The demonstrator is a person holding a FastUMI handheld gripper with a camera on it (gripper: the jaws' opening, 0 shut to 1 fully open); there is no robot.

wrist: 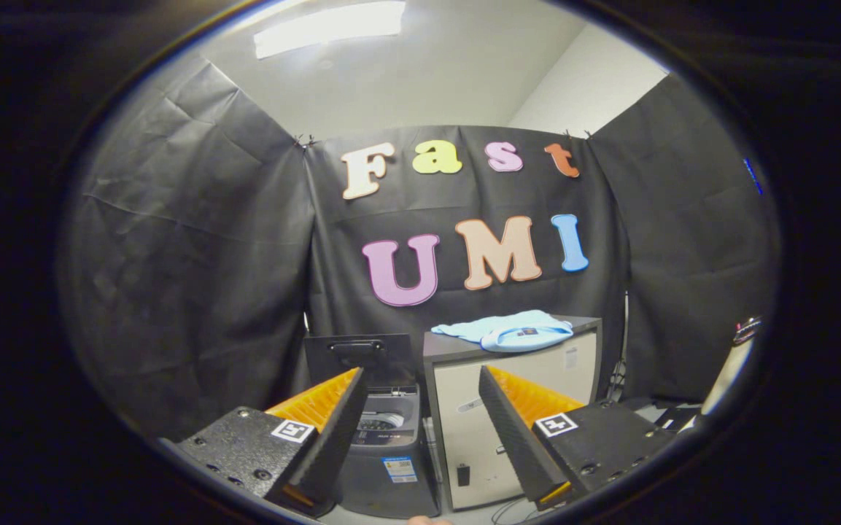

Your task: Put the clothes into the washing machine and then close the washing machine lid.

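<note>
Claw [420, 379] spread, empty — soft crumpled shirt [505, 329] beyond, boxy washer [389, 445].

My fingers [420, 379] are spread wide, nothing between them. Washer [389, 445] lid [359, 355] stands up, tub open; cabinet [511, 408] crowds just beside it.

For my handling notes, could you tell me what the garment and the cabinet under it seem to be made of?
The light blue garment looks like soft knit cloth, from its limp folds. The cabinet looks like smooth painted metal or laminate; which one is unclear. The open tongs are well short of both.
</note>
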